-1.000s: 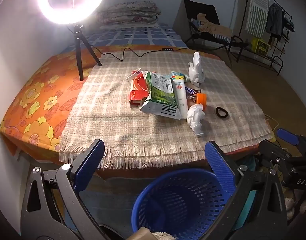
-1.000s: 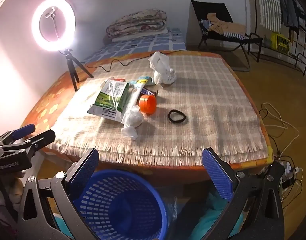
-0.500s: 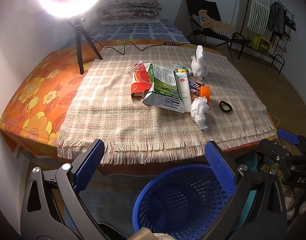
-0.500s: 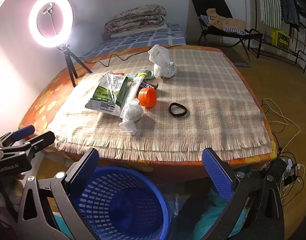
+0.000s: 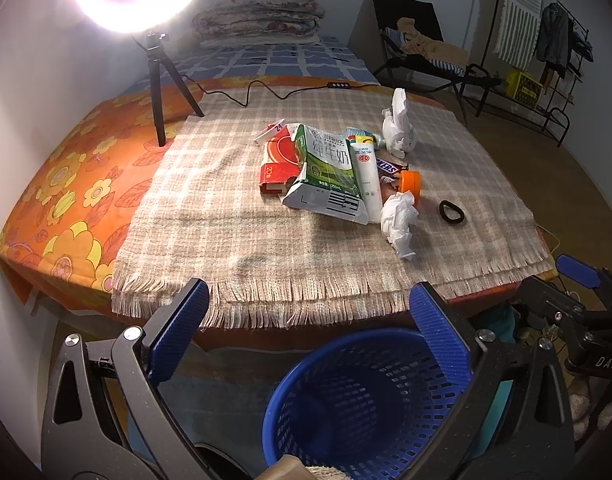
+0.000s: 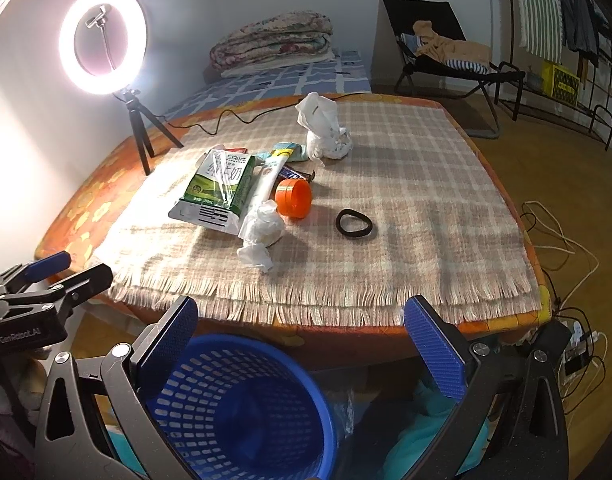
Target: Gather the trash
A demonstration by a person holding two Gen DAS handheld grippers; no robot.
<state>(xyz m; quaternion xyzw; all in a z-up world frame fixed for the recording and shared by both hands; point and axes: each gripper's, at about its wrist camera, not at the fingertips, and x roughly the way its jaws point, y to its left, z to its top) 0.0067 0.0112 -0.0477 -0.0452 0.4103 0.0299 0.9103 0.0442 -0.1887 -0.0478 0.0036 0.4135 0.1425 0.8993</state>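
Left gripper (image 5: 306, 320): black frame, ribbed blue pads (image 5: 178, 336); jaws spread wide, holding nothing; poised low before the table edge, above the basket
Right gripper (image 6: 302, 332): same build; jaws wide, empty; level with the left one, just beside it
Basket (image 5: 306, 392): blue plastic, round, slotted lattice wall; on the floor below the table's near edge, under both grippers
Cloth (image 6: 406, 216): coarse woven plaid, beige and cream, fringed near hem; laid over an orange flowered cover (image 5: 66, 184)
Crumpled tissue (image 5: 400, 220): white, wadded; nearest piece of trash, touching the carton's corner
Hair tie (image 6: 354, 223): black loop, flat on the cloth, apart to the right
Orange cap (image 6: 293, 198): round plastic, on its side, just beside the tissue
Milk carton (image 5: 330, 176): green and white, flattened, creased; white tube (image 5: 366, 176) alongside
Red box (image 5: 276, 162): cardboard, left of the carton, partly under it
White bag (image 6: 322, 132): thin plastic, knotted, standing; farthest trash
Ring light (image 6: 103, 40): glowing, on a black tripod at the far left corner
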